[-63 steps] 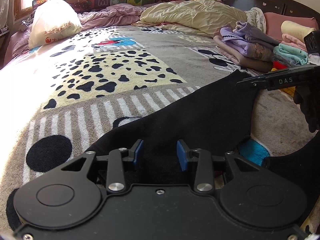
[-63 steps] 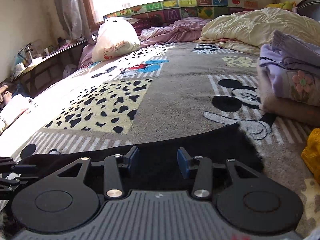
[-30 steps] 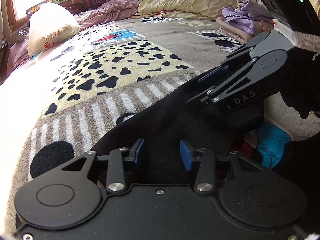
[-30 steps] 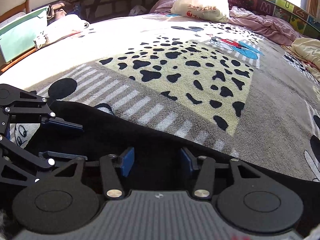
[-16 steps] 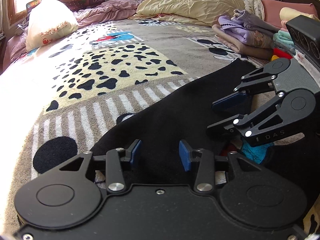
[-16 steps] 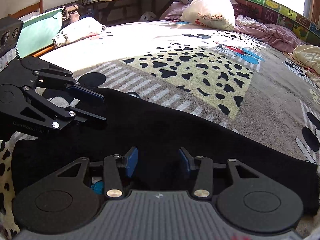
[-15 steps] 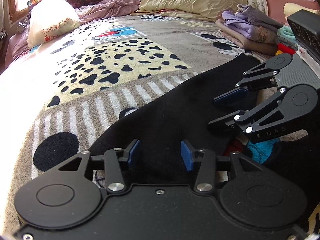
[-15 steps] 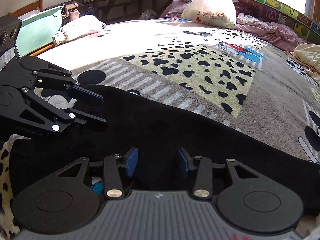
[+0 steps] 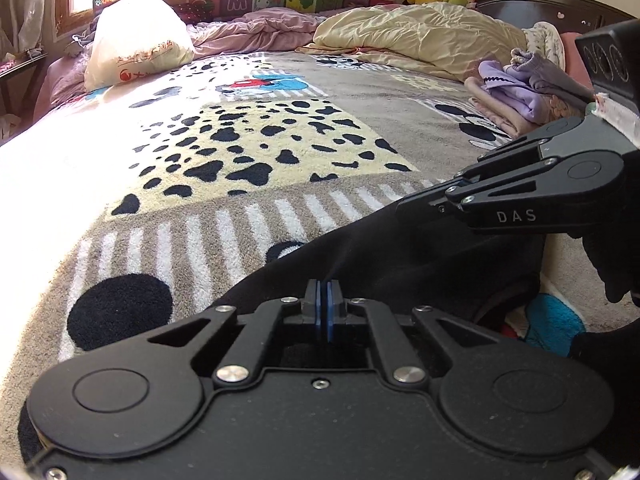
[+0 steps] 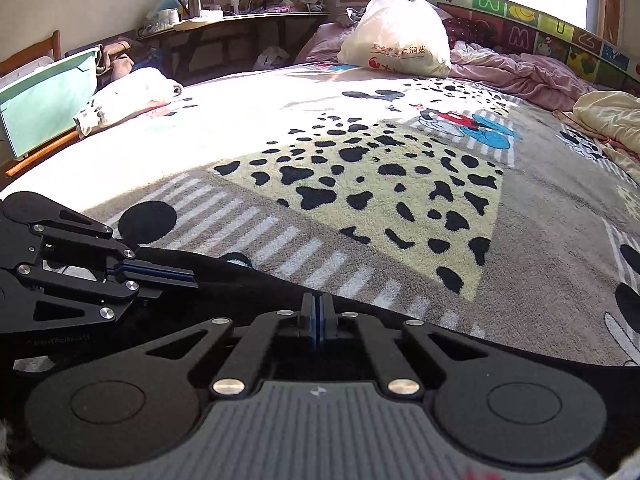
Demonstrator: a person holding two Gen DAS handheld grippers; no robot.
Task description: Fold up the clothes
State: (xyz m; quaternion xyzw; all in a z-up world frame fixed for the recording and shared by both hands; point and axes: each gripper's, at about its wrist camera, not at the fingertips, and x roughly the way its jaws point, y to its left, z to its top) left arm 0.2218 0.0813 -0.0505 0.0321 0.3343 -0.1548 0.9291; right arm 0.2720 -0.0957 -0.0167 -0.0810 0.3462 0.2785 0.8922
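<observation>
Both claws were gaping a moment ago; now the left gripper (image 9: 322,307) and right gripper (image 10: 316,320) are each clamped on the black garment (image 9: 380,256), its edge running toward two o'clock.

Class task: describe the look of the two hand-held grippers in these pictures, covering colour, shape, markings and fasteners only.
Both are matte black linkage devices. The left gripper and right gripper each have blue finger pads, two round discs on the body, and silver pivot bolts. The right one bears white "DAS" lettering on its side and a ribbed grey top plate. A black gloved hand holds it. No cables show.
</observation>
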